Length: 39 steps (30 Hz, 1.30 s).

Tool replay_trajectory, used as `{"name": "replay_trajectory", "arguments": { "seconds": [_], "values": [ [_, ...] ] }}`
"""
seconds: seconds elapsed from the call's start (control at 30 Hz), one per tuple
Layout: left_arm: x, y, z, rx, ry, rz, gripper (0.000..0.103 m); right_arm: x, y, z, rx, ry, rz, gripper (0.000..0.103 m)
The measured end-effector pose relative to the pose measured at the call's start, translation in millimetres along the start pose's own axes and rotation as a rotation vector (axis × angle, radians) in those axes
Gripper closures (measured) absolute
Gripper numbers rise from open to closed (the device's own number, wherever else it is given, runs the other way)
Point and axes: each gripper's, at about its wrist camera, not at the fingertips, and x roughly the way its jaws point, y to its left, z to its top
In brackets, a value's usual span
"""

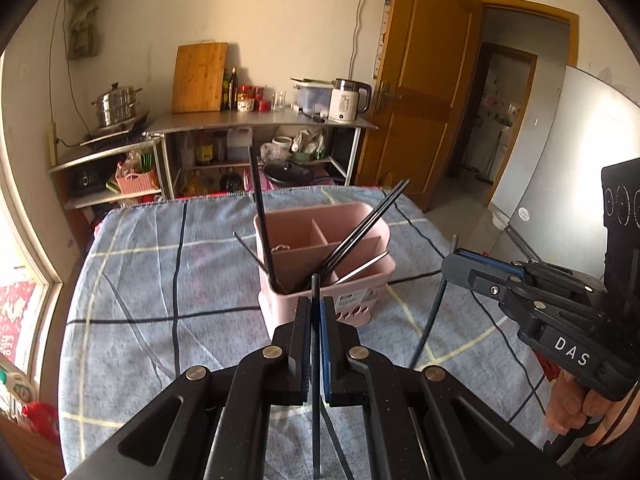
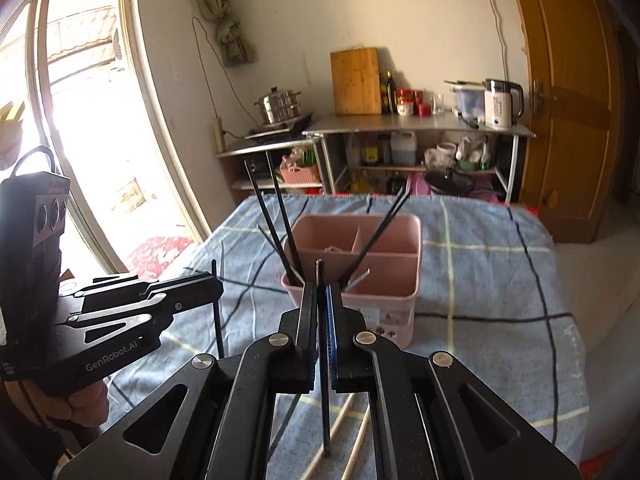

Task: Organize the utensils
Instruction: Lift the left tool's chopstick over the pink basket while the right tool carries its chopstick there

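- The left gripper (image 1: pixel 316 308) is clamped tight on one black chopstick (image 1: pixel 316 360), which stands nearly upright between the pads, its top poking just above the fingertips
- The right gripper (image 2: pixel 321 292) is likewise closed on a second black chopstick (image 2: pixel 323 360), held upright, its lower end hanging free above the cloth
- Just beyond both grippers sits the pink utensil caddy (image 1: pixel 360 280) on a blue checked tablecloth (image 1: pixel 160 280); several black chopsticks (image 1: pixel 260 216) already lean out of its near compartments, some to the left, some to the right
- Those leaning sticks fan across the caddy's opening in front of each held chopstick
- Behind the table stand a steel shelf (image 1: pixel 260 122) with a bamboo cutting board (image 1: pixel 200 78), a white kettle (image 1: pixel 348 100) and a steamer pot (image 1: pixel 116 106)
- Writing: "DAS" on the right gripper's body in the left view; "GenRobot.AI" on the left gripper's body in the right view; the label on the caddy is too small to read
- Only the right view shows two pale wooden chopsticks (image 2: pixel 352 432) lying on the cloth below the gripper, and a bright window (image 2: pixel 80 120); only the left view shows a grey fridge (image 1: pixel 560 160)
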Motion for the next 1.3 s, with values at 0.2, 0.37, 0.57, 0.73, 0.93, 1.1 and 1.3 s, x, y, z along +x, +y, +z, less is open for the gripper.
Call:
{"name": "replay_trajectory", "arguments": {
  "seconds": [0.2,0.37,0.57,0.73,0.93,1.1,1.3],
  "values": [
    [-13,-3,-1,-0.002,-0.029,-0.007,0.099,-10,-1,1,-0.008,-0.028,-0.009,0.099],
    [-20,-4,-7,-0.006,-0.039,-0.009,0.099,-13,0,-6,-0.012,-0.023,-0.012,0.099],
    [-28,-7,-11,0.003,-0.043,-0.005,0.099,-20,1,-10,-0.015,-0.023,-0.017,0.099],
    [-36,-7,-11,0.006,-0.044,-0.008,0.099,-27,0,-11,-0.015,-0.031,-0.021,0.099],
    [-47,-10,-3,0.013,-0.069,-0.019,0.099,-40,1,-6,-0.028,-0.057,-0.027,0.099],
    [-57,-13,11,0.018,-0.09,-0.025,0.099,-51,1,1,-0.03,-0.08,-0.026,0.099],
    [-67,-8,38,0.012,-0.12,-0.028,0.1,-60,3,23,-0.04,-0.118,-0.022,0.099]
  ]
}}
